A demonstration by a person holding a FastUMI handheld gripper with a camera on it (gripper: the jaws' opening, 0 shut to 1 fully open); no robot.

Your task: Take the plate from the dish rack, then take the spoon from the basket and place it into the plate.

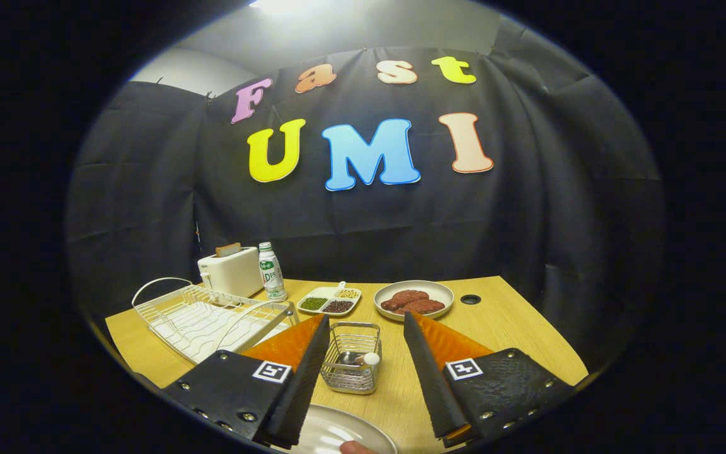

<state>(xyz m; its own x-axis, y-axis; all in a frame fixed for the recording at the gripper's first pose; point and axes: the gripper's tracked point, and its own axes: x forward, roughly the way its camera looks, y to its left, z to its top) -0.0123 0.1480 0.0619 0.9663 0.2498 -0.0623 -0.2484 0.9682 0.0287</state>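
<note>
Plate: nearest of all, a pale round plate (331, 432) lay flat on the desk's near edge, below and between the gripper's fingers, already out of the rack; a fingertip (357, 448) of a person touched or hovered at its near rim. It looked stiff, glazed and probably slippery, breakable if knocked.
Desk: wooden desk (514, 328) carried everything, with a round cable hole near its far right corner.
Dish rack: white wire dish rack (208, 318) sat along the left edge and held no dishes that I could see.
Gripper: gripper (363, 353) hung wide open above the near half of the desk, holding nothing, its fingers standing either side of the basket.
Far-edge things: toaster (230, 271) and bottle (271, 271) stood at the far left corner; a divided tray of beans (328, 301) and a dish of meat (413, 299) lay along the far edge.
Basket: small wire basket (351, 366) stood mid-desk, just beyond the plate, between the fingers in this view.
Spoon: spoon (368, 359) rested inside the basket, its rounded white end up against the right wall; how the rest lay I could not tell.
Handling: judged light, rigid and smooth, so liable to slip; the raised end seemed the best place to pinch, with the jaws narrowed to clear the basket's wires.
</note>
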